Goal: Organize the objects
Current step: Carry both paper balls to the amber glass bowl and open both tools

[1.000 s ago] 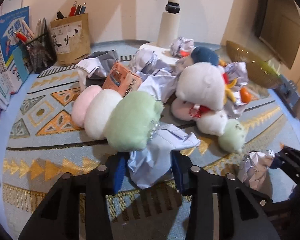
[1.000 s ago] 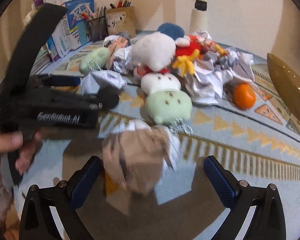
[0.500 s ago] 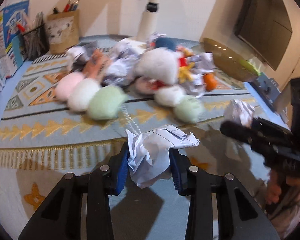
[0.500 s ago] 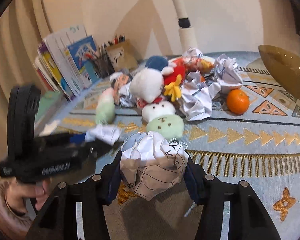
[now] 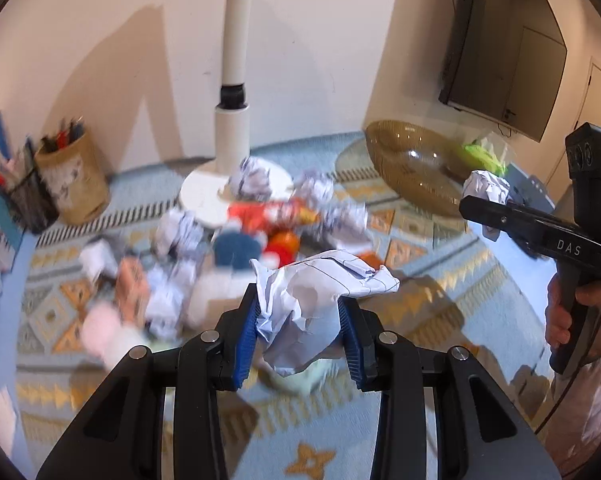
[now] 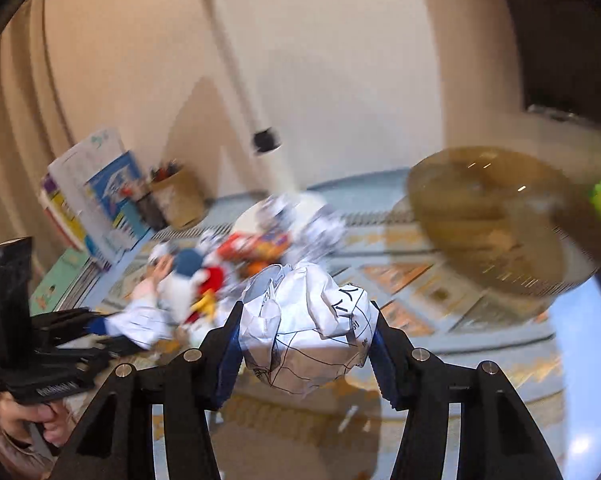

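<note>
**Two paper balls up, one in each gripper**

You've got a crumpled paper wad (image 5: 304, 312) clamped in the left gripper (image 5: 300, 332), blue pads (image 5: 246, 336) pressing its sides, and it's off the rug (image 5: 440, 380). Over on the right gripper (image 6: 306, 340), the jaws have just closed in on a second wad, the ink-lined paper ball (image 6: 304, 328), and that one sits snug between them too. In the left view you can see the right gripper out to the right with its ball near the amber glass bowl (image 5: 416, 172).

Handling, by my read: these are feather-light and springy, so weight is no worry. They'll crush, not break (no harm done). The risk is a loose flap slipping free, so hold across the fat middle of the wad, not on a stray corner. The left wad has a wide flap sticking out to the right; your pads look set on the bulk below it, which is the safer bite.

The pile of plush toys (image 5: 236, 250) and more paper lies further off, blurred, by the white lamp base (image 5: 204, 194).
</note>
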### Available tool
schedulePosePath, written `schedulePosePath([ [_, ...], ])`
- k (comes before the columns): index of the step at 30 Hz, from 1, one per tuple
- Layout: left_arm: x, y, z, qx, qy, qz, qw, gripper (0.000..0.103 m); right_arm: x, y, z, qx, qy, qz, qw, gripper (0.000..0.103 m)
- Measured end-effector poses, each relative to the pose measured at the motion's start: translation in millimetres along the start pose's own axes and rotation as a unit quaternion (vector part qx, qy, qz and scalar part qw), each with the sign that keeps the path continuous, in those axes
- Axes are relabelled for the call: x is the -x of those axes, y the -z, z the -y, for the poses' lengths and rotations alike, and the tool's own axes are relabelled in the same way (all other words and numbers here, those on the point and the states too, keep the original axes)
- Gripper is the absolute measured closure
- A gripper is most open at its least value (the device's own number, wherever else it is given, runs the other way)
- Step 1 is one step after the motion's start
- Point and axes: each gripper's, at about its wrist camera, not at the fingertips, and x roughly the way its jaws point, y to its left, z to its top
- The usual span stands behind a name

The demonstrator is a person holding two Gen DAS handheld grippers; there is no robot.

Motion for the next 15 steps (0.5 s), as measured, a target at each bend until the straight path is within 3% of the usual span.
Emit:
schedulePosePath([
  [4,-32.8,-43.9,20.0,-0.018,0.004,0.011,0.9998,0.069,-10.5,-32.3,24.4,-0.009,-0.011,-0.008,1.0,0.048],
  [11,-121.0,-126.6,90.8,-0.045,0.046,0.019,0.9978,0.069,-37.5,-103.0,100.7,-0.063,0.023,-0.022,0.998,0.048],
  [15,-162.7,-143.8,127.3,-0.063,0.058,0.002,0.9963,0.068,-50.4,-122.6,138.8,-0.095,0.049,-0.032,0.994,0.048],
])
